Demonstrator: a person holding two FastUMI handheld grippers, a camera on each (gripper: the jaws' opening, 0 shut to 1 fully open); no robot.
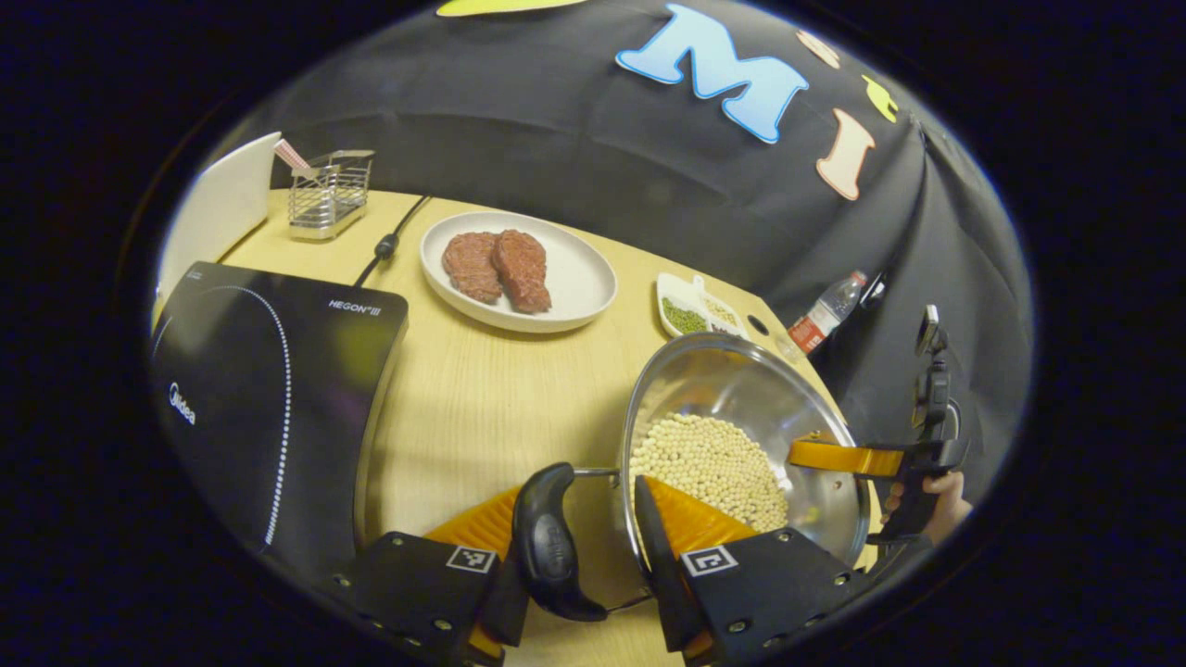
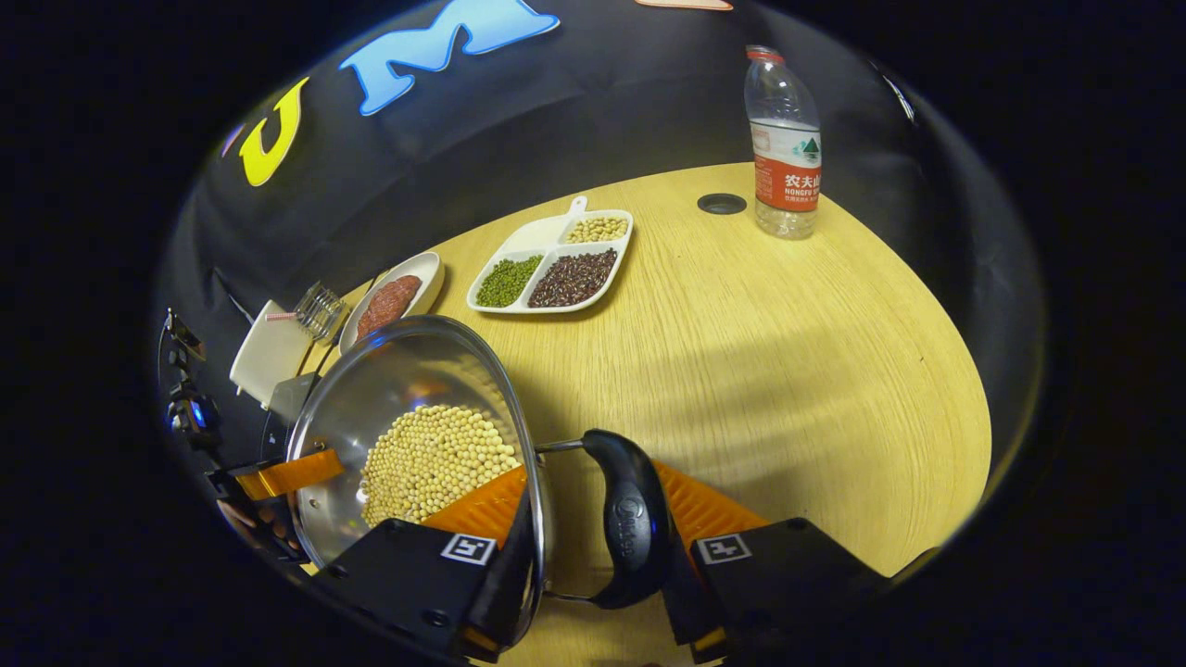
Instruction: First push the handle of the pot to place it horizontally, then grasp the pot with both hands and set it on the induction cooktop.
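Two grippers: left gripper [image 1: 593,565] and right gripper [image 2: 593,565], jaws of each clamped on a black pot handle.
Bench [image 2: 788,371]: carries everything.
Cooktop [image 1: 269,389]: left of pot, apart.
Pot [image 1: 741,435]: holds soybeans [image 1: 709,463], tilted between grippers.
Meat plate [image 1: 574,278]: behind pot.
Bean tray [image 2: 551,264]: behind pot.
Bottle [image 2: 783,139]: far right of pot.

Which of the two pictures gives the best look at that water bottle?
The right gripper view: the water bottle stands upright and whole at the far edge of the table, large and unobstructed. In the left gripper view the bottle appears small, tilted by the lens, at the table's far corner beyond the pot.
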